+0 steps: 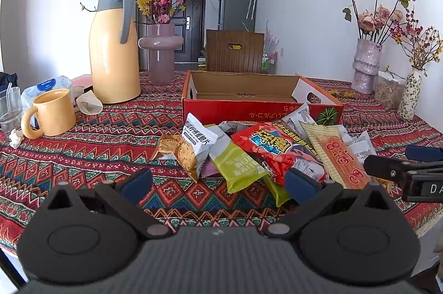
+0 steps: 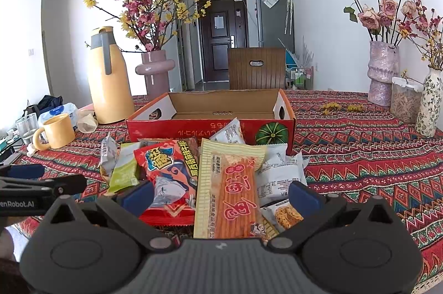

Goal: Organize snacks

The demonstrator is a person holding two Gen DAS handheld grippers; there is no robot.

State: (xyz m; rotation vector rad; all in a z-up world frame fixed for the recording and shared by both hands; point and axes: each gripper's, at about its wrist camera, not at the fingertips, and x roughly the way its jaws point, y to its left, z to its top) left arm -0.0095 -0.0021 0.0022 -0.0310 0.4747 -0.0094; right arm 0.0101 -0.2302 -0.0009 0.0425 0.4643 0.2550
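A pile of snack packets lies on the patterned tablecloth in front of an empty red cardboard box. The pile holds a white cracker packet, a green packet, a red packet and a long orange-and-cream packet. My left gripper is open at the pile's near left edge, its right finger against the red packet. My right gripper is open too, low over the pile, fingers either side of the orange-and-cream packet.
A yellow thermos jug, a yellow mug, a glass and a tissue pack stand at the left. Flower vases and a clear jar line the back and right. A wooden chair stands behind the table.
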